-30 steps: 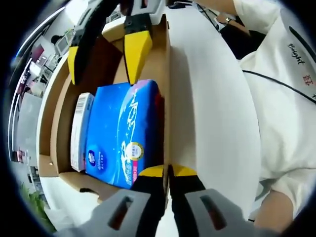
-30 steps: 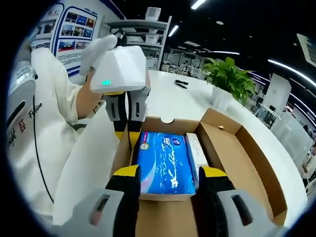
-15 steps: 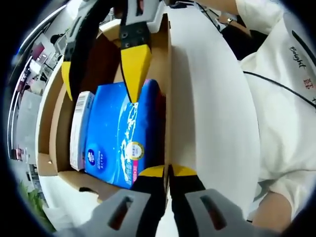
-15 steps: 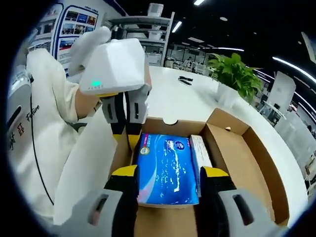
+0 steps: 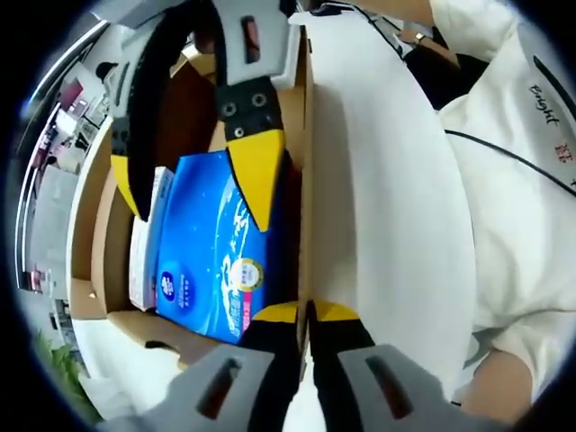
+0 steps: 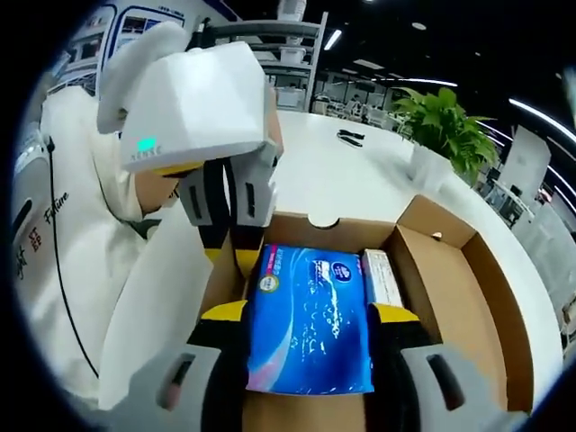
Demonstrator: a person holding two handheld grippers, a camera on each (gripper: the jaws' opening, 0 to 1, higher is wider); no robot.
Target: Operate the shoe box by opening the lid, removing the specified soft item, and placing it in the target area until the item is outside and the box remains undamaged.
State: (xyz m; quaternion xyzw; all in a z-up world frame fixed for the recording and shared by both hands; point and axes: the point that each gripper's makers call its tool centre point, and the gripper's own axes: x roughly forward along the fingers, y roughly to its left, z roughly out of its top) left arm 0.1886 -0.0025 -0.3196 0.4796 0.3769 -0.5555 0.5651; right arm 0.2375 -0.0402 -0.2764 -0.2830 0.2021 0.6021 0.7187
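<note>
The brown cardboard shoe box [image 6: 459,297] lies open on a white table, its white lid [image 5: 387,207] folded out flat beside it. Inside lies a soft blue pack [image 5: 202,261] with a slim white carton [image 5: 139,261] beside it. My left gripper [image 5: 307,312] is shut on the box wall at the lid's hinge edge; it appears as the left gripper [image 6: 232,256] at the far left corner. My right gripper [image 6: 310,313] is open, its jaws down on either side of the blue pack [image 6: 310,328] and the carton [image 6: 382,279]. That right gripper [image 5: 200,216] comes in from the top.
A person in a white top [image 5: 522,180] stands close beside the lid. On the round white table [image 6: 333,180] behind the box are a potted plant [image 6: 441,135] and a small black item [image 6: 351,137]. The box's right half [image 6: 441,270] is bare cardboard.
My right gripper has moved down and forward over the blue pack, its jaws now reaching further along its sides. The left gripper has kept its hold on the box wall.
</note>
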